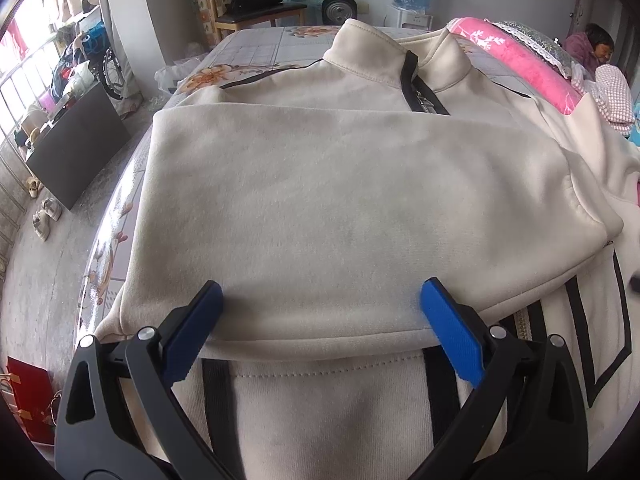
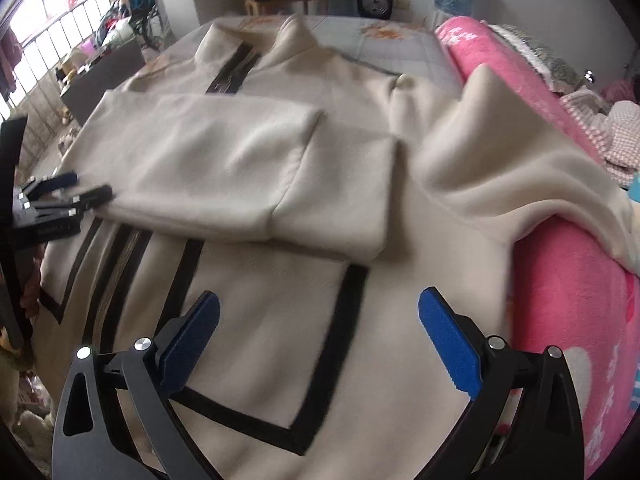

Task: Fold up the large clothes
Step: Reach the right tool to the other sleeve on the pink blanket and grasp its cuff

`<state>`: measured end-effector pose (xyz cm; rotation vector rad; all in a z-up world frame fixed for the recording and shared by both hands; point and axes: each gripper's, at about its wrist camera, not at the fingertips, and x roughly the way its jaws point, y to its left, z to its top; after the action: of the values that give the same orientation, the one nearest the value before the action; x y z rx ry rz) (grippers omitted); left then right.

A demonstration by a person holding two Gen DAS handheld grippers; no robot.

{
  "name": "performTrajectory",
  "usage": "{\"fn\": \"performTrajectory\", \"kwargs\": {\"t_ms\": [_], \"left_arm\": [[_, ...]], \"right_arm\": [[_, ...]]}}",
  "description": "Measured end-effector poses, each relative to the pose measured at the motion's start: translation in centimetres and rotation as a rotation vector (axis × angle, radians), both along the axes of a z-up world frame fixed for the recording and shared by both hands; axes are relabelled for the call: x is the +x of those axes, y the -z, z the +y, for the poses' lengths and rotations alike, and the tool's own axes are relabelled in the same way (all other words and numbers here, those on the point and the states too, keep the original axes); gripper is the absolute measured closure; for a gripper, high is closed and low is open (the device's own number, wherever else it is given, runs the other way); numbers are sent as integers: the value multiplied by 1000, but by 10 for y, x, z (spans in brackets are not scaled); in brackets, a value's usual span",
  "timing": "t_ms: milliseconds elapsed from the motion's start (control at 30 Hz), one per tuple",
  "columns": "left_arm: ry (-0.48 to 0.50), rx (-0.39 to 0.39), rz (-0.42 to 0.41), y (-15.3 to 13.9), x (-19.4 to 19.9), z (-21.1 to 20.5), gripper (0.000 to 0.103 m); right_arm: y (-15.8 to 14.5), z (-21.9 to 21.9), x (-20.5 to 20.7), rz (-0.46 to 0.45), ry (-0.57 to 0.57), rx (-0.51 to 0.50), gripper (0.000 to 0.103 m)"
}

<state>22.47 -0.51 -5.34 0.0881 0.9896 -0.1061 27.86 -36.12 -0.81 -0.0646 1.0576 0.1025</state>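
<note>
Cream jacket [image 1: 340, 200] is spread on the bed [image 1: 256, 46], one sleeve [image 2: 224, 168] already folded across mid-frame. Left gripper [image 1: 320, 316] and right gripper [image 2: 320, 320] both spread, pinching nothing. Probably next: the other sleeve [image 2: 500, 176], upper right.

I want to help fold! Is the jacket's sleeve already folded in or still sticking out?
One sleeve is folded in, lying flat across the cream jacket. The other sleeve still drapes over the pink blanket.

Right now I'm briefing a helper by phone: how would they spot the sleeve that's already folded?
Find the bed with the floral sheet; a cream zip jacket with black trim lies spread on it. The folded sleeve lies flat across the jacket's chest below the collar. The other sleeve instead trails over the pink blanket.
</note>
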Motion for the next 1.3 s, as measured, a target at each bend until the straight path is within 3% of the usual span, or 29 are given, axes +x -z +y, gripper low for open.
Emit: {"fn": "performTrajectory", "kwargs": {"t_ms": [133,233,333,467,567,733,867,967,1033,1167,1300], "left_arm": [[6,-6,-21,1,-3,1,7],[6,-7,-28,1,-4,1,7],[6,-7,-29,1,-5,1,7],[6,-7,-33,1,-5,1,7],[6,-7,-33,1,-5,1,6],[6,-7,-36,0,-5,1,6],[6,-7,-36,0,-4,1,6],[6,-7,-36,0,-4,1,6],[6,-7,-36,0,-4,1,6],[6,-7,-36,0,-4,1,6],[6,-9,-35,0,-4,1,6]], "right_arm": [[-32,-79,20,-44,187,24,6],[-37,-150,38,-35,350,0,6],[-36,-220,48,-24,509,16,6],[-26,-312,48,8,750,110,9],[-9,-356,44,32,891,165,14],[11,-367,55,53,919,104,18],[10,-373,54,17,963,144,20],[6,-368,44,1,999,231,34],[7,-359,41,-16,999,268,35],[23,-368,38,-15,1076,294,35],[27,-373,48,-39,1096,246,45]]}}
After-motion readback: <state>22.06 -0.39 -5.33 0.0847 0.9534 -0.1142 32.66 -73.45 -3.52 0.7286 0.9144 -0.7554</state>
